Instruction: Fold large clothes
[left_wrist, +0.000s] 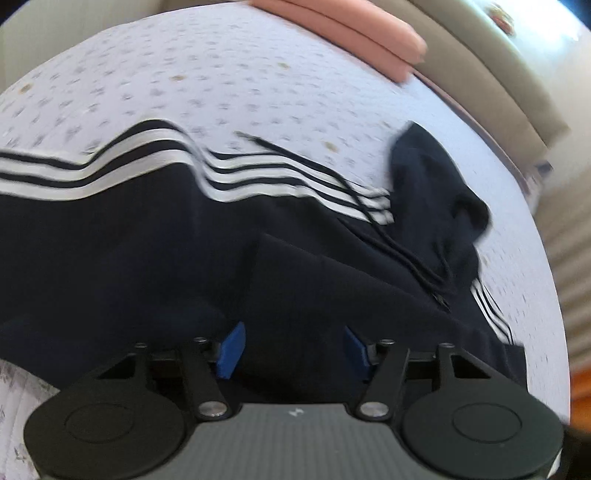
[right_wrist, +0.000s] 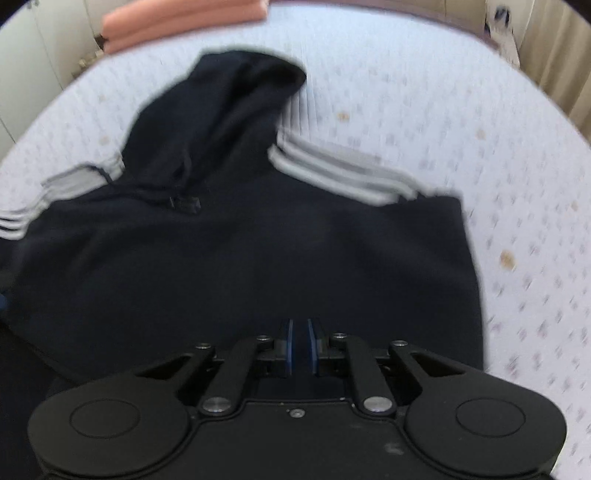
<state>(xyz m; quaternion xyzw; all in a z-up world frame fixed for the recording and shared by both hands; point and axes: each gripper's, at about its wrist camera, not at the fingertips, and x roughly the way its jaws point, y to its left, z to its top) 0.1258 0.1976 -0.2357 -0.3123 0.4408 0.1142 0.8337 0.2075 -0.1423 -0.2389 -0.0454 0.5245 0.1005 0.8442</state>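
A dark navy hoodie (right_wrist: 240, 258) with white sleeve stripes lies spread on the bed, hood (right_wrist: 229, 107) pointing away. In the left wrist view the hoodie (left_wrist: 147, 251) runs across the frame, its striped sleeve (left_wrist: 110, 170) at left and hood (left_wrist: 436, 192) at right. My left gripper (left_wrist: 291, 350) is open, its blue pads wide apart just above the dark fabric. My right gripper (right_wrist: 300, 345) hovers over the hoodie's lower body with its pads nearly closed, a thin gap between them, and dark fabric behind; whether it pinches cloth is unclear.
The bed sheet (right_wrist: 443, 122) is pale lavender with small prints. A folded salmon-pink cloth (right_wrist: 177, 22) lies at the bed's far edge, also in the left wrist view (left_wrist: 354, 33). A beige headboard or wall (left_wrist: 498, 74) borders the bed.
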